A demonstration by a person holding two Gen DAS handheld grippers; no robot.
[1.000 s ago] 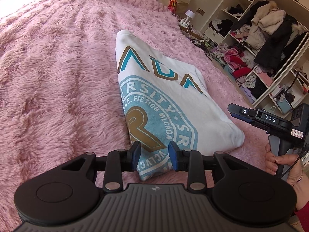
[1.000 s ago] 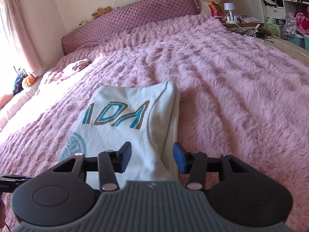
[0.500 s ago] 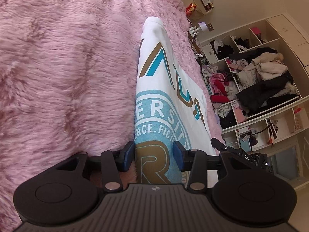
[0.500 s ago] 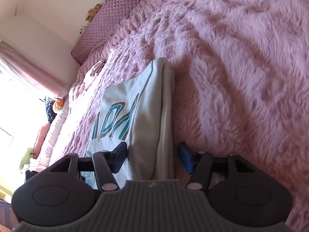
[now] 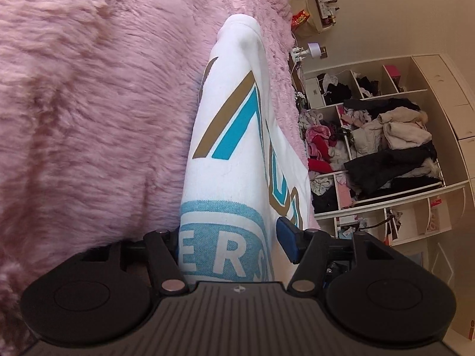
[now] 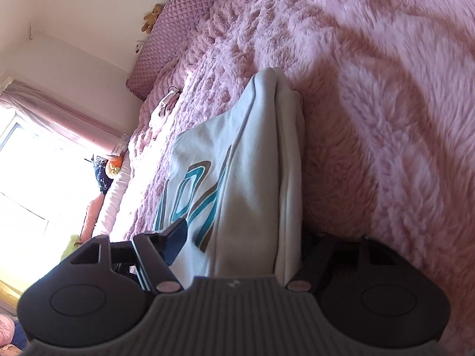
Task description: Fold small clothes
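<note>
Left tool (image 5: 230,237) and right tool (image 6: 243,237) spread, straddling folded white shirt (image 5: 234,136) on pink furry bed (image 5: 89,95); cluttered shelves (image 5: 386,136) beyond bed.

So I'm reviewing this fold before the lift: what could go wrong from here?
The left tool and right tool straddle the folded shirt with gaps, so it may slip out. The right one spans several layers; catching only some could undo the fold. A finger could also snag the fluffy blanket.
</note>
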